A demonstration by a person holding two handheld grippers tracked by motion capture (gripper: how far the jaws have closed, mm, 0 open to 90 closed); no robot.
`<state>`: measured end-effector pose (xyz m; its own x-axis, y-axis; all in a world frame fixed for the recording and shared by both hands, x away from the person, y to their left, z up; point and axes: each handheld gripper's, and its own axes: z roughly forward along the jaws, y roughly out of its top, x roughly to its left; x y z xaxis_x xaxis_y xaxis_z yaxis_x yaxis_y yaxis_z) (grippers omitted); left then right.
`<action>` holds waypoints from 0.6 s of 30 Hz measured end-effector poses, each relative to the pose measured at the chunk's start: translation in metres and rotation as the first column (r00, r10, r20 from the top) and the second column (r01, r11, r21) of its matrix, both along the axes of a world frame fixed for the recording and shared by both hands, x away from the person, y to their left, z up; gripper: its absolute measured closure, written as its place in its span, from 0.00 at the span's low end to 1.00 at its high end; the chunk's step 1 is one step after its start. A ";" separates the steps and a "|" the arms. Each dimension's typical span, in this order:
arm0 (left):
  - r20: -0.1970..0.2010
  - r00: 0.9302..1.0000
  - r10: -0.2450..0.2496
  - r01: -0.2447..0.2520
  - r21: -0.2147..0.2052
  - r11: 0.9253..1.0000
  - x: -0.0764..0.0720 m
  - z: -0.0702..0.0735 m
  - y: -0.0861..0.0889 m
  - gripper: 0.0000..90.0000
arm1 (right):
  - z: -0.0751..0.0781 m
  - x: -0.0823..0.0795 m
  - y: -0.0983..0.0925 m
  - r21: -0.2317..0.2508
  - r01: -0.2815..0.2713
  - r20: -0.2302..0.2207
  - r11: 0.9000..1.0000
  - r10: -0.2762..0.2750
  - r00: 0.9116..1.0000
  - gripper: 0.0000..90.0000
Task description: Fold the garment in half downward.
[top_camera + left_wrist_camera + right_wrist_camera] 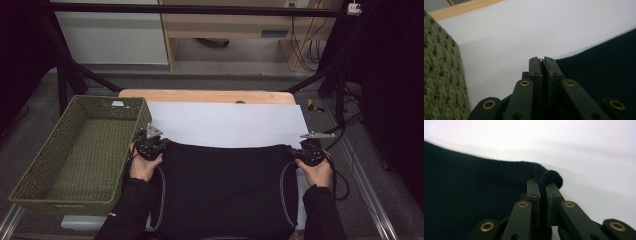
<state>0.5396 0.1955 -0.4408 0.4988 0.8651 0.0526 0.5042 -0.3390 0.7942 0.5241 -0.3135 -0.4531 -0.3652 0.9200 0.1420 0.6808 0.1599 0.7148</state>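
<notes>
A black garment (225,185) lies flat on a white sheet (225,122) on the near half of the table. Its far edge runs between my two grippers. My left gripper (159,145) sits at the garment's far left corner, held in a hand. In the left gripper view its jaws (542,60) stand together, and the dark cloth (604,70) meets the right-hand jaw. My right gripper (298,151) is at the far right corner. There its jaws (542,183) pinch a rolled fold of the black cloth (474,195), which bulges out above the tips.
A green woven basket (136,116) stands at the left, close beside my left gripper, and its wall (439,75) shows in the left gripper view. The wooden table top (200,95) extends past the white sheet. Black frame bars and cables run along the right side.
</notes>
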 end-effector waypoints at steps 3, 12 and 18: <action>0.000 1.000 0.025 -0.025 -0.007 1.000 0.008 0.003 0.000 0.94 | 0.003 0.005 0.001 -0.013 0.014 0.018 1.000 -0.014 1.000 0.94; -0.018 0.997 0.074 -0.074 -0.004 0.997 0.050 0.000 -0.001 0.94 | 0.000 0.037 -0.003 -0.005 0.078 0.053 0.997 -0.077 0.996 0.94; -0.038 0.997 0.070 -0.072 -0.076 0.994 0.069 -0.010 -0.004 0.91 | -0.004 0.051 0.002 -0.063 0.096 0.038 0.993 -0.094 0.995 0.91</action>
<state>0.6089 0.1915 -0.4504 0.4364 0.8992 -0.0325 0.5530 -0.2395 0.7980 0.5752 -0.3116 -0.4567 -0.2796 0.9576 0.0698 0.6701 0.1426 0.7285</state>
